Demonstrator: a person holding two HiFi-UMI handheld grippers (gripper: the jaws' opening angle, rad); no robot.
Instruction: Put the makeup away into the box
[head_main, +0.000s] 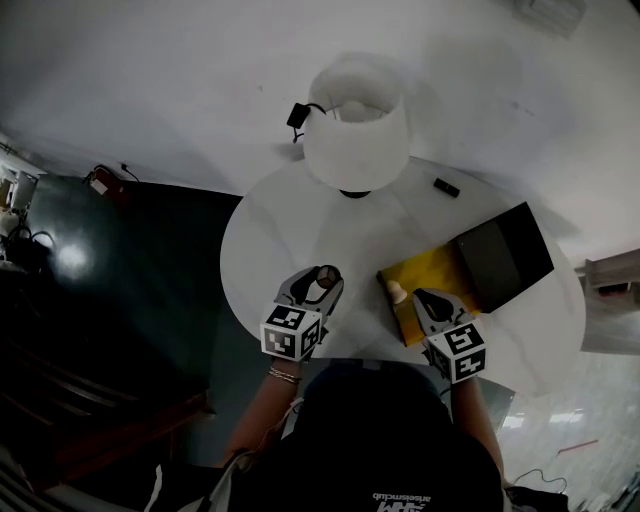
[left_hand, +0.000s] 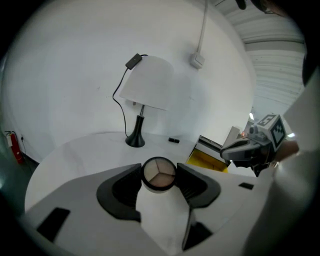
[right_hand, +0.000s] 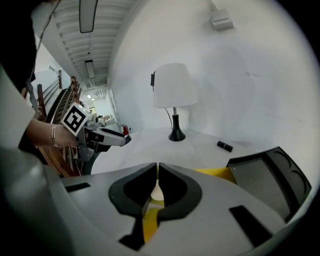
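Above the round white worktop's (head_main: 285, 225) near edge, the left tool (head_main: 322, 286) grasps a round, dark-rimmed compact (left_hand: 159, 174) with three matte wedges. Toward the right edge, the right tool (right_hand: 157, 175), clenched tight, hovers over the open yellow box (head_main: 432, 272).

White-shade lamp (head_main: 355, 135) w/ black base stands at table's (head_main: 270, 230) far edge, approx. centre. Black cord switch (left_hand: 133, 61) beside shade. Red item, maybe a fire extinguisher (left_hand: 14, 145), by wall.
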